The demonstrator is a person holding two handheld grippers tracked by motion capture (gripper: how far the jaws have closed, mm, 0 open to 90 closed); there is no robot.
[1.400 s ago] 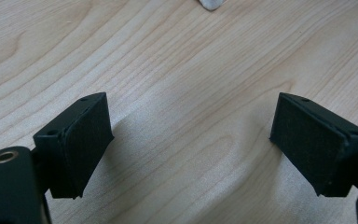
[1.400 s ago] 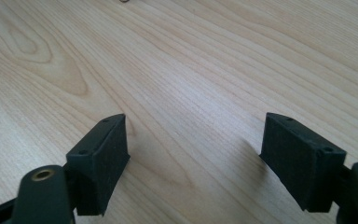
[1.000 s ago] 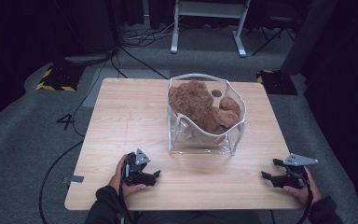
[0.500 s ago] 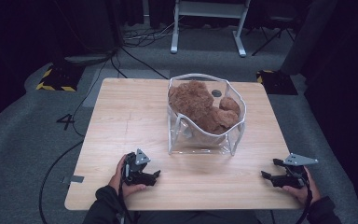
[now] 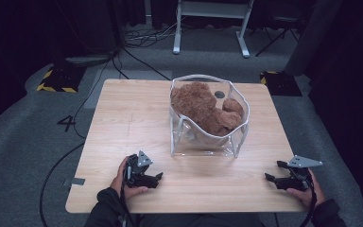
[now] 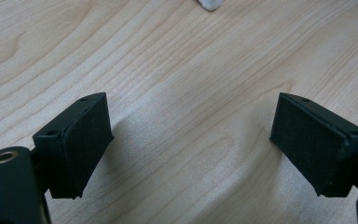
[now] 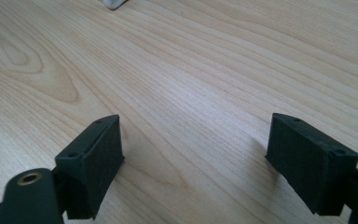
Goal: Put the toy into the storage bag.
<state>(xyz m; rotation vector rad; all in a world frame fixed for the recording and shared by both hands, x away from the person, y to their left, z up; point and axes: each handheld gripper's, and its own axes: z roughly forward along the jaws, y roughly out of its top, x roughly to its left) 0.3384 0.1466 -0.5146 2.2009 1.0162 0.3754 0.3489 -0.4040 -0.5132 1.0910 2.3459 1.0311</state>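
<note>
The left hand-held gripper [image 5: 158,176] rests low over the table [image 5: 123,118], near the table's front edge and in front of the left corner of the clear bag [image 5: 208,142]. Its jaws point toward the right, along the front edge. In the left gripper view the two black pads [image 6: 81,140] stand spread apart with bare wood between them; nothing is pinched, and the pads touch no object. A person's hand [image 5: 125,182] wraps the gripper's body from behind.

The right hand-held gripper [image 5: 270,178] sits well to the right of the clear bag, also near the front edge, with its jaws pointing left toward the other gripper. The right gripper view shows its pads [image 7: 93,163] likewise spread wide over bare wood grain, empty. A grey three-cornered plate sits on top of it.

The clear bag stands upright on the table's middle, a little toward the far side, well apart from both grippers. Its white-trimmed rim gapes open at the top. Inside lies a brown plush toy [image 5: 203,106], filling most of the bag and leaning toward its back wall. A small pale corner of the bag's trim shows at the top edge of each gripper view.
</note>
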